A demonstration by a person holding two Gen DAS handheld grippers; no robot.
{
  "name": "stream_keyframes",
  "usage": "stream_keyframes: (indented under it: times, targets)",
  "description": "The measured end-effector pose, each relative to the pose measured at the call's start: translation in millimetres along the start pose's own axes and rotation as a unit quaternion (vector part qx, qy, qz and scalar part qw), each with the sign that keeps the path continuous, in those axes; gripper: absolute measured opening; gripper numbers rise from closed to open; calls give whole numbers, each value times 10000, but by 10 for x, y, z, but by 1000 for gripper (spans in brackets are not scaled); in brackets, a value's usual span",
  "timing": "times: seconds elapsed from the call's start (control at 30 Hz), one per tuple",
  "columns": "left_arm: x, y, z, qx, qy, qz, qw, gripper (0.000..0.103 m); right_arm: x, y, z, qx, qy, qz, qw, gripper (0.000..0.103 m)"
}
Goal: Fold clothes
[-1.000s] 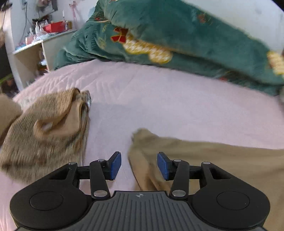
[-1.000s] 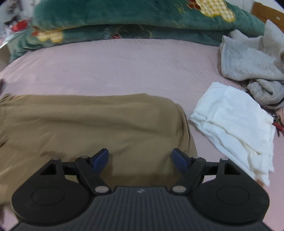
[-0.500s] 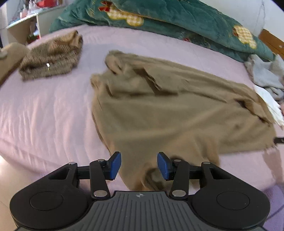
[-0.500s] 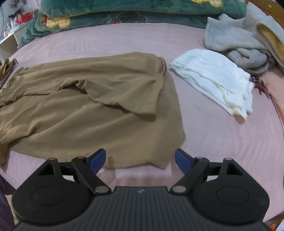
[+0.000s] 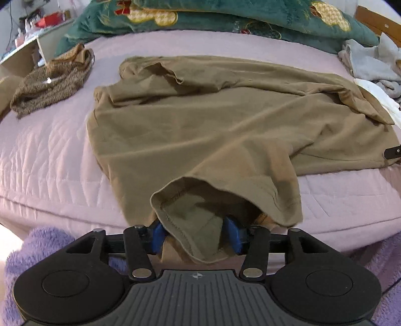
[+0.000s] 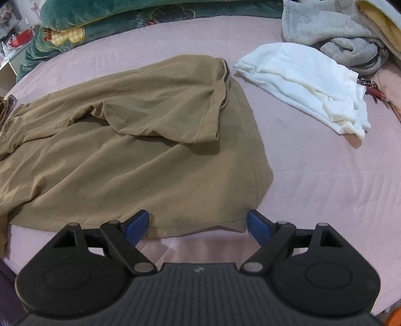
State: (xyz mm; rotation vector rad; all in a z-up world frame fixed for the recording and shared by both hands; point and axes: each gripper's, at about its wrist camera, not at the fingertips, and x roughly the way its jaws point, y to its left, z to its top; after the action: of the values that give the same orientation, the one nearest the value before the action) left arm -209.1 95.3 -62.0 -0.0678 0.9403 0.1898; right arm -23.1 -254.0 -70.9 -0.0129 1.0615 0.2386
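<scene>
Two wrist views show one moment of a garment-folding task. Left wrist view: the left gripper (image 5: 195, 235) has its blue pads on either side of a hemmed opening of the tan garment (image 5: 225, 120), which hangs over the near edge of the pink bed (image 5: 50, 155); the cloth lies between the pads, but whether they pinch it tightly cannot be told. The rest of the garment is spread across the mattress, with one sleeve doubled back near its far edge. A brown knitted item (image 5: 50, 82) lies well apart to the left, green bedding (image 5: 225, 15) behind. Right wrist view: the right gripper (image 6: 198, 225) stands wide, holding nothing, its pads flanking the garment's near hem corner (image 6: 200, 220). A white folded cloth (image 6: 308, 82) lies just beside the garment, with grey clothing (image 6: 338, 32) behind it. Risks, as judgement: a shallow or single-layer hold at the left could slip or drag one layer only, skewing any fold; the thin fabric may bunch as the right pads close; a pull toward the edge could slide the garment off the bed. No brand, label or legible writing appears in either view.
</scene>
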Motion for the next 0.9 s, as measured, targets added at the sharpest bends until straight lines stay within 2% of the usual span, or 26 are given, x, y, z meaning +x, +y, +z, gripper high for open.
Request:
stream_keyframes:
  times: [0.03,0.1,0.13,0.17,0.2,0.23,0.27,0.3,0.33,0.47,0.63,0.77,0.9]
  targets:
    - [20,-7,18,30,-18,13,10000,55,22,8,2,-22,5,-25,10000,86]
    - [56,-9,56,28,-62,9,10000,49,22,5,4,-30,-52,-66,10000,82]
    - [66,-5,74,-13,-89,-5,10000,40,20,2,5,-31,-84,-86,9999,79]
    - [67,-3,84,-26,-117,-21,9999,25,18,0,5,-33,-116,-106,9999,70]
    - [63,-2,89,-25,-144,-37,9999,15,-1,-16,6,-44,-149,-112,9998,54]
    - [59,-1,93,-23,-172,-53,9998,9,-23,-36,8,-57,-182,-113,9998,45]
    - [52,18,97,-76,-198,-92,9997,6,-59,-69,8,-26,-216,-79,9997,27]
    - [43,48,99,-160,-222,-143,9995,4,-91,-90,8,7,-221,27,9998,17]
    - [31,81,102,-231,-252,-201,9992,4,-121,-108,8,37,-219,149,9996,15]
    - [-71,199,149,-413,-443,-350,9975,3,-233,-49,24,-173,-304,195,9992,11]
    - [-229,401,445,-583,-813,-405,9942,3,-405,-102,197,64,-473,505,9976,11]
    - [-287,588,856,-838,-1062,-507,9895,3,-503,-145,468,351,-674,698,9947,11]
    - [-248,692,1433,-858,-1237,-554,9871,3,-591,-180,778,645,-915,856,9900,11]
